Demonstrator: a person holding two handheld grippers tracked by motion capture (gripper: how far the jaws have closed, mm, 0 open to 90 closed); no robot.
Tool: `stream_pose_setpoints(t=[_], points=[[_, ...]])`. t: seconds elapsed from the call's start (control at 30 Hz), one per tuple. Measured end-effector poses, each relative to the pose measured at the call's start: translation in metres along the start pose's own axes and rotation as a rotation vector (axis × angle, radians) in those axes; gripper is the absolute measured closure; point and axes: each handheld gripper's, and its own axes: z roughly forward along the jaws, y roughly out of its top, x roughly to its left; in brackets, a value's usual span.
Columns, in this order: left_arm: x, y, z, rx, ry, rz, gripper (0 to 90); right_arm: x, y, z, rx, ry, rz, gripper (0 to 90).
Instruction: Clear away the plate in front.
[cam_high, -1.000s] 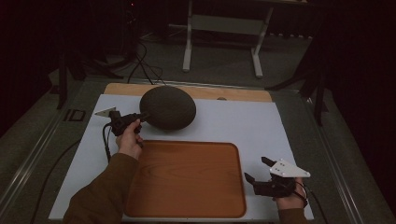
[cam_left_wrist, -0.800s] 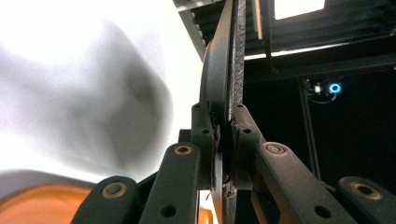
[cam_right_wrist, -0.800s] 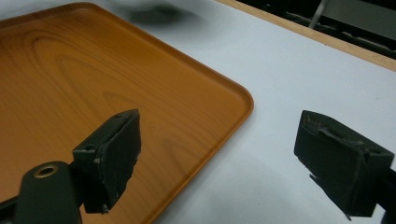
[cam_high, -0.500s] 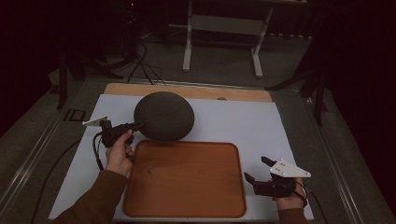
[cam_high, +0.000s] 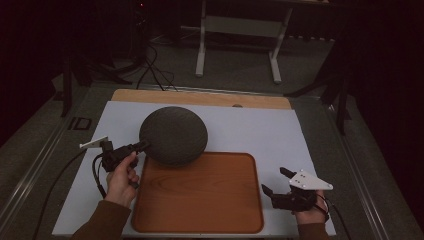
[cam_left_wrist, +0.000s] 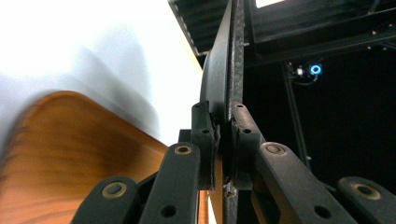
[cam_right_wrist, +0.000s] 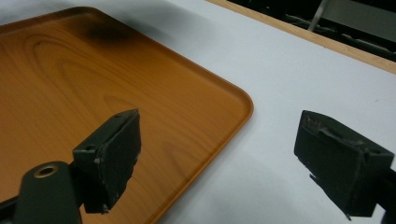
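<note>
bowl (cam_high: 173, 134) now overlaps tray (cam_high: 200, 200), left gripper (cam_high: 141, 146) clamped.

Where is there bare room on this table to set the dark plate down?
Most of the wooden tray is bare, from its middle to its near edge. The white mat is bare right of the plate. It is crowded at the tray's far left corner, where the left hand-held gripper holds the plate over it.
</note>
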Motion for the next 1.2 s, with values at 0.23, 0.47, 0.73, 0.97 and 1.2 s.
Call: stream_pose_setpoints(t=[0.23,0.47,0.73,0.97,1.2], points=[[-0.001,-0.010,-0.009,0.016,-0.017,0.011,84.7,0.000,0.000,0.000,-0.001,-0.002,-0.001,14.5],[-0.004,-0.026,-0.014,0.030,0.009,0.054,84.6,0.000,0.001,-0.001,-0.007,-0.002,-0.001,14.5],[-0.002,-0.044,-0.013,0.098,0.009,0.044,84.6,0.001,0.001,-0.002,-0.009,-0.004,-0.005,14.5],[0.000,-0.063,-0.009,0.171,0.041,0.082,84.7,0.001,0.001,-0.003,-0.008,-0.005,-0.006,14.5],[0.006,-0.078,0.000,0.240,0.080,0.087,84.5,0.001,0.001,-0.003,-0.008,-0.003,-0.005,14.5]])
